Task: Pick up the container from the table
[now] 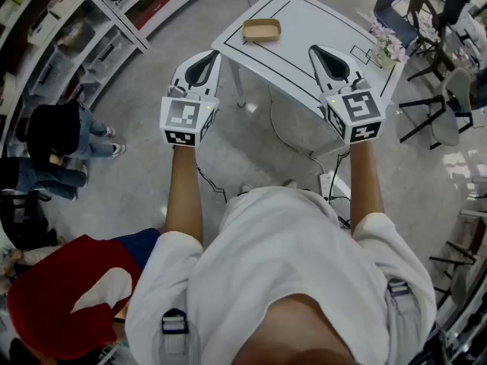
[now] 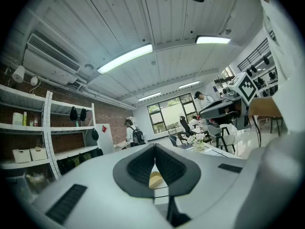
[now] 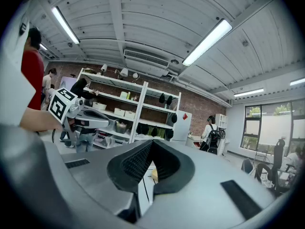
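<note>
Looking down from the head view, I see both bare forearms stretched straight forward from the short white sleeves, almost parallel and well apart from each other. Each hand holds its tool about level, the marker cube near the wrist and the jaws pointing away from the body toward the white worktop [image 1: 304, 17].

The left claw [image 1: 207, 61] hangs over the floor, just beside the near left corner of the worktop. In the left gripper view its two dark pads are pressed together at the tip, and nothing is between them. The right claw [image 1: 323, 55] is above the near edge of the worktop. In the right gripper view its pads also meet at the tip, with nothing pinched.

The container [image 1: 262, 30], a shallow tan tray, lies flat on the worktop, farther away than both claws and between their two lines, nearer to the left one. It is apart from both and neither touches it. In each gripper view a small piece of it shows through the narrow slit under the closed tips.

A small bunch of flowers [image 1: 390, 47] stands at the right end of the worktop.
</note>
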`<action>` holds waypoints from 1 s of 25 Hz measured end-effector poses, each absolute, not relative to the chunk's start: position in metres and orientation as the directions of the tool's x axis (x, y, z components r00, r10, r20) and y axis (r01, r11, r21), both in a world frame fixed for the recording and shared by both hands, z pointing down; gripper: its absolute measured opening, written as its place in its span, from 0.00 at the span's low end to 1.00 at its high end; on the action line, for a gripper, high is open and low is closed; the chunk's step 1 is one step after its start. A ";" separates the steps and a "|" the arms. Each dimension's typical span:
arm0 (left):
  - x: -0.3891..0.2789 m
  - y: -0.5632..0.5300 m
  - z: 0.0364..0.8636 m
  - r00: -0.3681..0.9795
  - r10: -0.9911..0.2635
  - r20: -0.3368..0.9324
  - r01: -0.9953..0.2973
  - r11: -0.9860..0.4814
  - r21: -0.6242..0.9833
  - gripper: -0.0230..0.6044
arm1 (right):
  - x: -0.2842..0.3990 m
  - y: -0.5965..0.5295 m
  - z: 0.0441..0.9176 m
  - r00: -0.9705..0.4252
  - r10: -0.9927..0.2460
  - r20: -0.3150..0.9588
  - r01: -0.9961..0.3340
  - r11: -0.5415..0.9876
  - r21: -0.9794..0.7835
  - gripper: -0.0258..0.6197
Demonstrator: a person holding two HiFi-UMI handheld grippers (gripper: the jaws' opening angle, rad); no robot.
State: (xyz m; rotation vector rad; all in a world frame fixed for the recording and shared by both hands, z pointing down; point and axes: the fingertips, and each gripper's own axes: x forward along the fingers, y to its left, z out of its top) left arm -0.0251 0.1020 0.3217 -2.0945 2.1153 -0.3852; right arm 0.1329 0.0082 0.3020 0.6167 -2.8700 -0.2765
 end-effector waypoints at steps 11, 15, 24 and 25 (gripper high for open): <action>-0.053 0.124 0.332 0.003 -0.997 0.081 -0.960 -0.025 -0.277 0.06 | 0.111 0.031 0.307 -0.889 -0.440 0.125 -0.416 0.892 0.179 0.06; -0.064 0.134 0.342 0.026 -0.995 0.094 -0.961 -0.051 -0.272 0.06 | 0.106 0.043 0.313 -0.876 -0.469 0.116 -0.451 0.880 0.150 0.06; -0.101 0.120 0.347 0.025 -0.995 0.094 -0.962 -0.050 -0.269 0.06 | 0.071 0.023 0.320 -0.868 -0.482 0.121 -0.462 0.873 0.157 0.06; -0.106 0.115 0.349 0.023 -0.995 0.095 -0.962 -0.048 -0.270 0.06 | 0.064 0.018 0.322 -0.872 -0.475 0.121 -0.455 0.876 0.158 0.06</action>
